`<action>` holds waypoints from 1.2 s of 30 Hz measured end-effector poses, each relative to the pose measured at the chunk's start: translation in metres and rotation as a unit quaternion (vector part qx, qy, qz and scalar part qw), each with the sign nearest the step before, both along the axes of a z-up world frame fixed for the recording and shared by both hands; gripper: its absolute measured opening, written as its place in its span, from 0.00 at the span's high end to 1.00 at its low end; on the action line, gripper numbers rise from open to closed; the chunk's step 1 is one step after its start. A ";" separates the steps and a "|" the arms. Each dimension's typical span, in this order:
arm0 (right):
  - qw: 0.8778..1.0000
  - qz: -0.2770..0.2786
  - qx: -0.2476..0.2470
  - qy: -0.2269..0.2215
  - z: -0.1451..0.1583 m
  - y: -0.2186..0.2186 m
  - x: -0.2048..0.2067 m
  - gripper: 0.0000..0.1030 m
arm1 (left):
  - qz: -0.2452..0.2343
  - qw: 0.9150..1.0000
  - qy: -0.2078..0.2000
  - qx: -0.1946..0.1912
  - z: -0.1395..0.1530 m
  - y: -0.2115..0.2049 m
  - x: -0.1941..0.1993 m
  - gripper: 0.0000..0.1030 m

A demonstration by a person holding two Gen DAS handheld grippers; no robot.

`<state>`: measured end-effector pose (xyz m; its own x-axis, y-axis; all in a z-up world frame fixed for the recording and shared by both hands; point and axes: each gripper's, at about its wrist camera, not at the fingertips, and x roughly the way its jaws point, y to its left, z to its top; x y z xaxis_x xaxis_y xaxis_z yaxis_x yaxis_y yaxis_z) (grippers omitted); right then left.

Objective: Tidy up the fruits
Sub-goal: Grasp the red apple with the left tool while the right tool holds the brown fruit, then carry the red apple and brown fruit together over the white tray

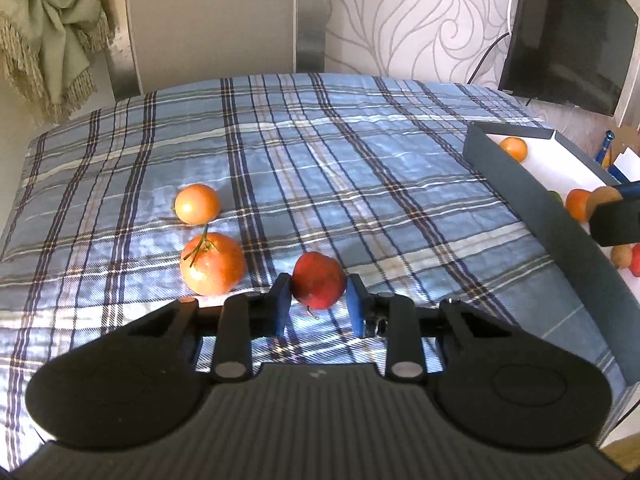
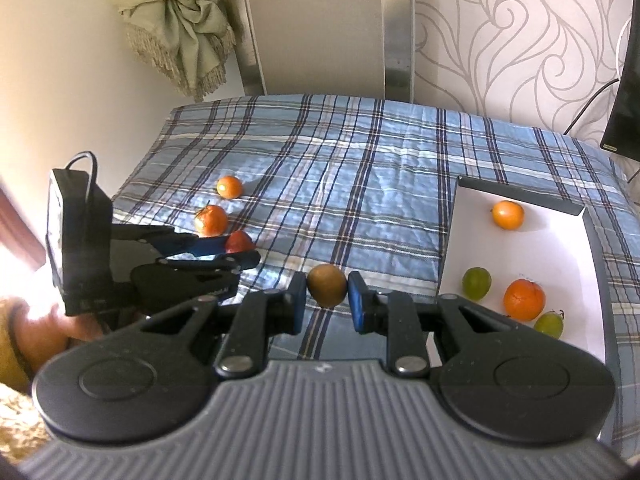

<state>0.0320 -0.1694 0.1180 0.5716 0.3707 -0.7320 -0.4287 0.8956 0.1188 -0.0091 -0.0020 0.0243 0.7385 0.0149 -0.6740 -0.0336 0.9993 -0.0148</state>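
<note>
My left gripper [image 1: 318, 285] is shut on a red fruit [image 1: 318, 278] just above the blue plaid cloth [image 1: 320, 160], its blue pads against both sides. Left of it lie a stemmed orange [image 1: 212, 264] and a smaller orange [image 1: 197, 204]. My right gripper [image 2: 327, 286] is shut on a brown fruit [image 2: 327, 285], held over the cloth just left of a dark box with a white inside [image 2: 448, 232]. The box holds two oranges [image 2: 508, 215] [image 2: 524, 300] and two green fruits [image 2: 477, 283] [image 2: 550, 323]. In the right wrist view the left gripper [image 2: 240, 250] shows at the left.
A dark monitor [image 1: 568, 32] stands at the back right with a cable. A chair back [image 1: 216, 20] and a fringed curtain [image 1: 52, 40] are behind the table. Pens [image 1: 608, 148] stand beyond the box. A person's hand [image 2: 40, 332] holds the left gripper.
</note>
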 end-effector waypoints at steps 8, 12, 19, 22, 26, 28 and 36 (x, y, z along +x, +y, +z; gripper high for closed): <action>1.000 0.012 0.004 0.005 -0.002 -0.004 -0.001 0.75 | -0.005 1.000 -0.014 0.004 0.013 -0.015 -0.006 0.67; 1.000 0.014 0.005 -0.002 0.001 -0.009 -0.003 0.75 | -0.003 1.000 -0.024 0.000 0.022 -0.020 -0.007 0.67; 1.000 0.016 0.006 -0.024 0.011 -0.019 -0.008 0.75 | -0.009 0.999 -0.044 0.002 0.038 -0.032 -0.006 0.67; 0.999 0.014 0.008 -0.032 0.015 -0.024 -0.011 0.75 | -0.015 0.999 -0.049 0.002 0.042 -0.039 -0.004 0.67; 0.999 0.002 0.013 -0.038 0.017 -0.036 -0.014 0.75 | -0.023 0.999 -0.049 0.002 0.045 -0.047 0.000 0.67; 0.999 -0.005 0.015 -0.039 0.017 -0.043 -0.017 0.75 | -0.027 0.998 -0.050 0.003 0.047 -0.052 0.002 0.67; 0.999 -0.022 0.020 -0.041 0.019 -0.057 -0.023 0.75 | -0.041 0.997 -0.065 0.000 0.063 -0.071 0.009 0.67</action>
<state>0.0088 -0.2260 0.1372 0.6452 0.3719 -0.6674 -0.3989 0.9090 0.1209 -0.0005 -0.0728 0.0875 0.8189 -0.0496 -0.5718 0.0513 0.9986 -0.0132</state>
